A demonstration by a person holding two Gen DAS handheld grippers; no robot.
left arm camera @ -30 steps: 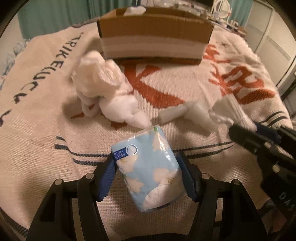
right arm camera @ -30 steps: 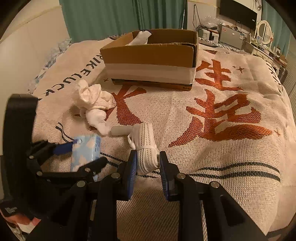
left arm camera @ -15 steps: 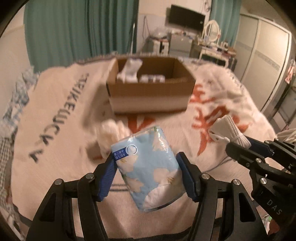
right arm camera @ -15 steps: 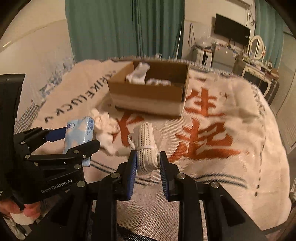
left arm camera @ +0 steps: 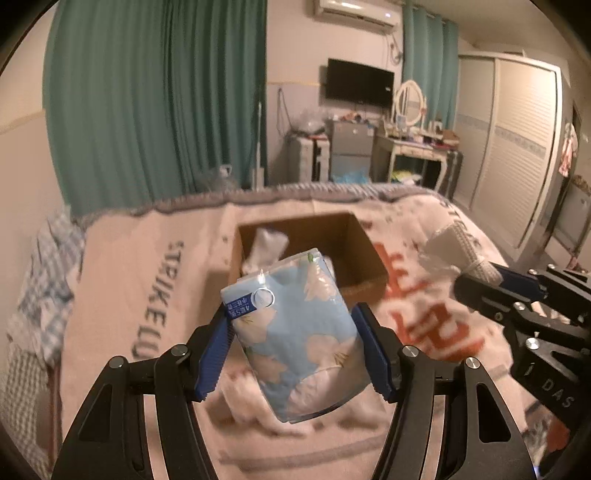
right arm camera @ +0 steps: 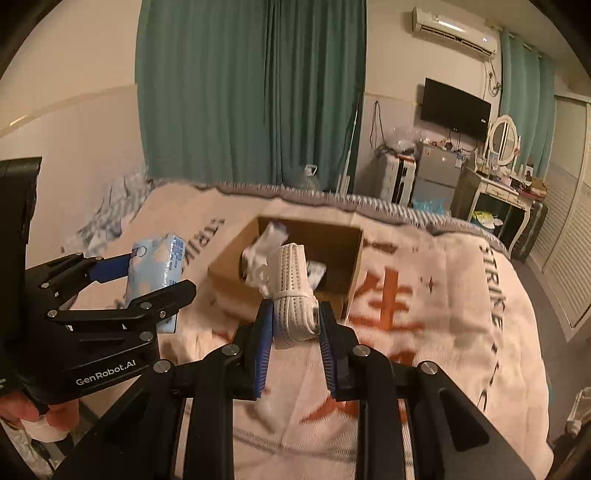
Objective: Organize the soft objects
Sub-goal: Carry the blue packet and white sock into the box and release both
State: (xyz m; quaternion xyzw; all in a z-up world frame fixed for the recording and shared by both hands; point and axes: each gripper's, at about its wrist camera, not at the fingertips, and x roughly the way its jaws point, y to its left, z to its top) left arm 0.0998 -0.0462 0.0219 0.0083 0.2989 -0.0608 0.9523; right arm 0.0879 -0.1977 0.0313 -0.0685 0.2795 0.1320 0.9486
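While only the right view shows folded socks (right arm camera: 295,295) pinched in the right hand-held gripper (right arm camera: 297,328), the left hand-held gripper (left arm camera: 295,350) clamps a tissue pack (left arm camera: 295,332).

Bedroom, warm dim light. Teal curtains (left arm camera: 155,110) cover the far wall floor-to-ceiling; a 2nd teal curtain (left arm camera: 424,59) hangs further right. Wall AC unit (left arm camera: 354,11) up top, black TV (left arm camera: 360,88) mounted below it. Under the TV, a small grey fridge (left arm camera: 351,151) beside a white dressing table (left arm camera: 413,155) w/ oval mirror (left arm camera: 408,99) and clutter, too small to ID. White louvred wardrobe doors (left arm camera: 517,147) on the right wall. Bed in front is covered by a cream blanket (left arm camera: 122,280) w/ dark lettering and orange characters; checked fabric (left arm camera: 40,266) at left edge, maybe a pillow.
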